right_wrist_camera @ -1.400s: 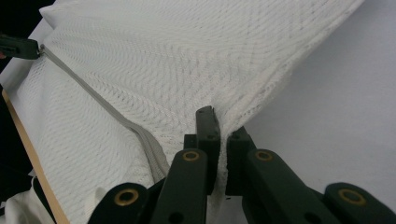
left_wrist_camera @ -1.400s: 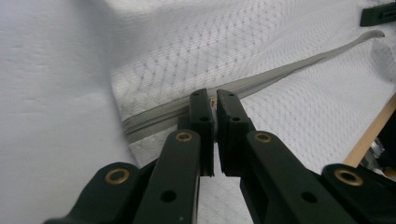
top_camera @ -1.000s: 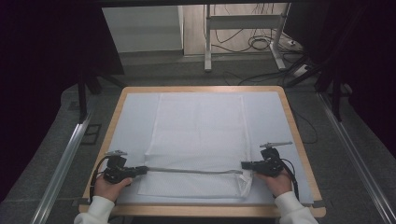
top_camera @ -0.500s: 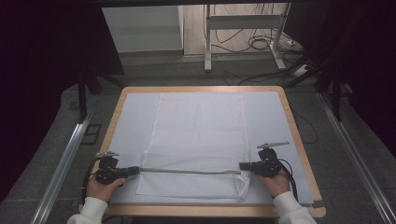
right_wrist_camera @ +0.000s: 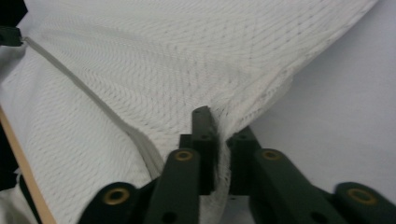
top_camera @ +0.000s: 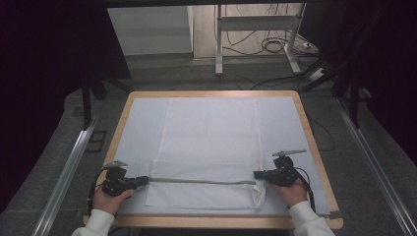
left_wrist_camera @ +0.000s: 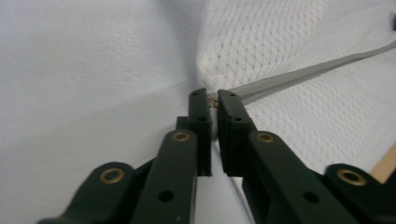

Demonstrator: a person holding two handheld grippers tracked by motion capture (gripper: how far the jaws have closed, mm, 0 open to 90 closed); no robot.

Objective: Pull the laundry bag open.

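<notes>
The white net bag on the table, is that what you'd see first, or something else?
Yes, the white mesh bag lies flat in the middle of the pale-covered table, so it catches the eye first. Next comes its grey zipper strip, stretched straight across the near end. The left gripper pinches one end of that strip and the right gripper pinches the bag's other side, each held in a hand.

White sleeves (top_camera: 307,219) are worn. Black tongs (top_camera: 259,174) with brass rivets, a grey plate (top_camera: 289,153) and a black cable (top_camera: 309,186) are seen.
</notes>
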